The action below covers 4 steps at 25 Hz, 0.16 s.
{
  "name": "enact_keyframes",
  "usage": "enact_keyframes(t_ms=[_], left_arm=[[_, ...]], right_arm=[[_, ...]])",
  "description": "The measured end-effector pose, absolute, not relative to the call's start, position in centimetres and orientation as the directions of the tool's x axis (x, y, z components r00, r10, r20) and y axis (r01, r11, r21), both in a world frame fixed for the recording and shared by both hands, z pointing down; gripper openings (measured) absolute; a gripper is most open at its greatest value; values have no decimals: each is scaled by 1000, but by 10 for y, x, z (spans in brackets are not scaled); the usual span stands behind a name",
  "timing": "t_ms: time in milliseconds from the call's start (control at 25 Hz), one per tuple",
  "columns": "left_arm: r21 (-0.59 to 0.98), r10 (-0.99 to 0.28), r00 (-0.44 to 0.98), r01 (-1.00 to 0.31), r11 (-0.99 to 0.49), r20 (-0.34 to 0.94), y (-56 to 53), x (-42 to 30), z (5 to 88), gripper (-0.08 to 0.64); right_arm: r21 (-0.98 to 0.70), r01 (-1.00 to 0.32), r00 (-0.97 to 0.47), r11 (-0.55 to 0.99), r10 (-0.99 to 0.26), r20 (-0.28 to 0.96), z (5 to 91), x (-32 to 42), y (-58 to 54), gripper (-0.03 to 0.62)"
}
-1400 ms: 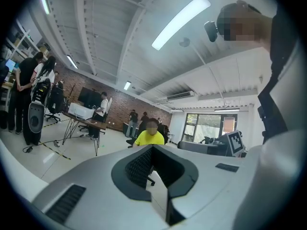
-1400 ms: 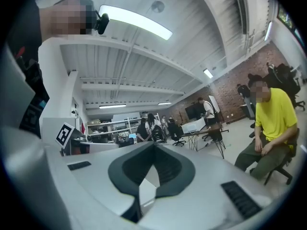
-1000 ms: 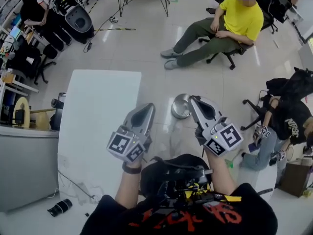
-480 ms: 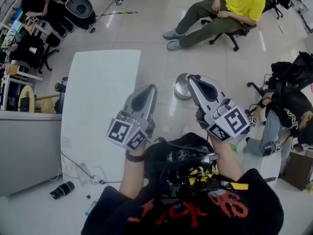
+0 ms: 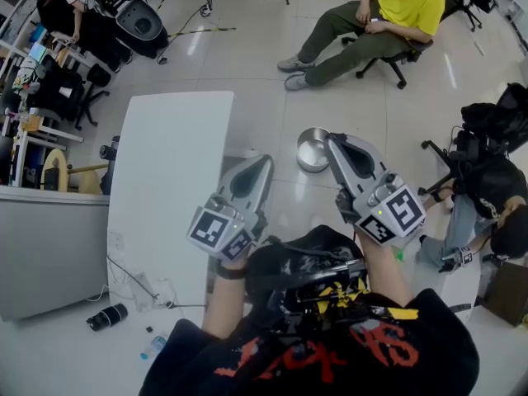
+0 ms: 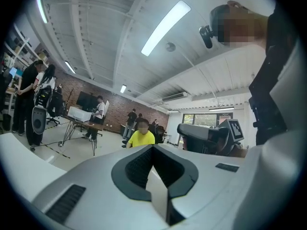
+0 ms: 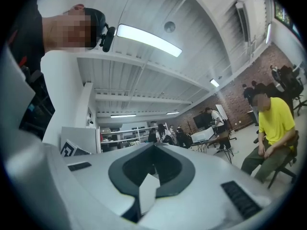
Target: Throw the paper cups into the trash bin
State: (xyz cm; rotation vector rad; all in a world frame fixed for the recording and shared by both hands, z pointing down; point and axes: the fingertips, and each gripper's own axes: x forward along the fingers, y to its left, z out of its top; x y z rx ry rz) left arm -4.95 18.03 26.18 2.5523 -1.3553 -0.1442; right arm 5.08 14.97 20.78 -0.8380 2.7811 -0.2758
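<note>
No paper cup shows in any view. The round steel trash bin (image 5: 308,152) stands on the floor just right of the white table (image 5: 169,188). My left gripper (image 5: 265,161) is raised before my chest, shut and empty, its tip over the table's right edge. My right gripper (image 5: 332,139) is also shut and empty, its tip beside the bin's right rim in the head view. In the left gripper view the left gripper (image 6: 153,146) points up toward the ceiling and the far room. The right gripper (image 7: 154,145) does the same in its own view.
A person in a yellow shirt (image 5: 404,2) sits on a chair beyond the bin. Another person (image 5: 487,192) crouches at the right. A grey desk (image 5: 41,246) flanks the table's left. A black cylinder (image 5: 107,316) and a cable (image 5: 140,285) lie near the table's front end.
Both grippers stay shut and raised. The head view has shifted a little, and the left gripper has drifted slightly right toward the bin.
</note>
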Motion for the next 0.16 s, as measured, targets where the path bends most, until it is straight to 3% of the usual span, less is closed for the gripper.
enact_keyframes(t_ms=[160], left_arm=[[262,-835,547,-814,-518,51,175,-41,270,3]], right_arm=[[-230,-524,-811,820,-562,-160,205,67,148,2]])
